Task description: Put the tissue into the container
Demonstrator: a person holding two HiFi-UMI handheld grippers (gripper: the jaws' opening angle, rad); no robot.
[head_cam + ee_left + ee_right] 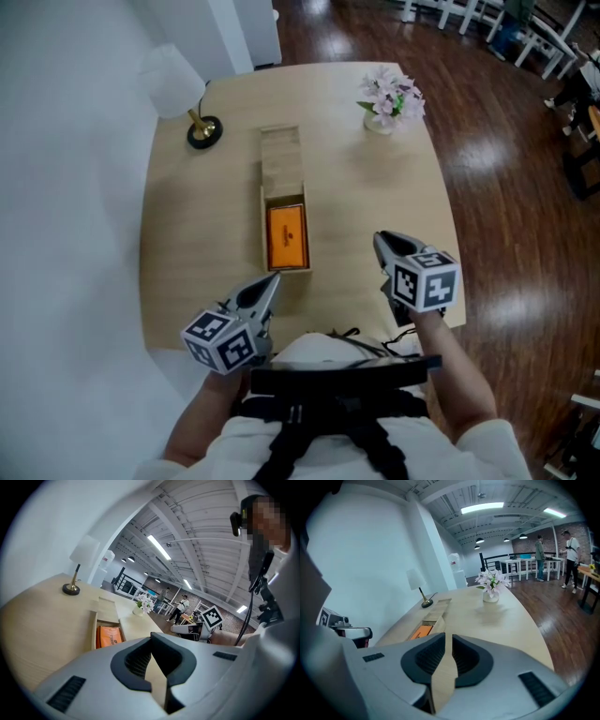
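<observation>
Tissue [287, 236]: orange soft pack, lay flat inside the near, open half of the container [281, 155], a long narrow wooden box at mid-table. The far half looked covered by a wood lid. So the pack was already in; task looked done or near done, judging by that alone.

Handling (a judgement, not tested): pack prob. light and squashy, film wrap likely a bit slick, not fragile. It filled the box side to side, so little room for jaws along the long edges. Best hold would be from above on a pinched fold of wrap, or across the pack's near end where a gap showed. Gentle squeeze enough; a hard one would only crumple it.

Left gripper [273, 279]: low over the table [375, 187] near its front edge, just short of the box's near end. Jaws fully together, nothing betw. them, touching nothing.

Right gripper [380, 241]: to the right of the box, apart from it. Jaws all but closed, a thin slit only, empty, clear of the pack.

Lamp [202, 129] and flowers [389, 98] at the far edge, well apart from both.
</observation>
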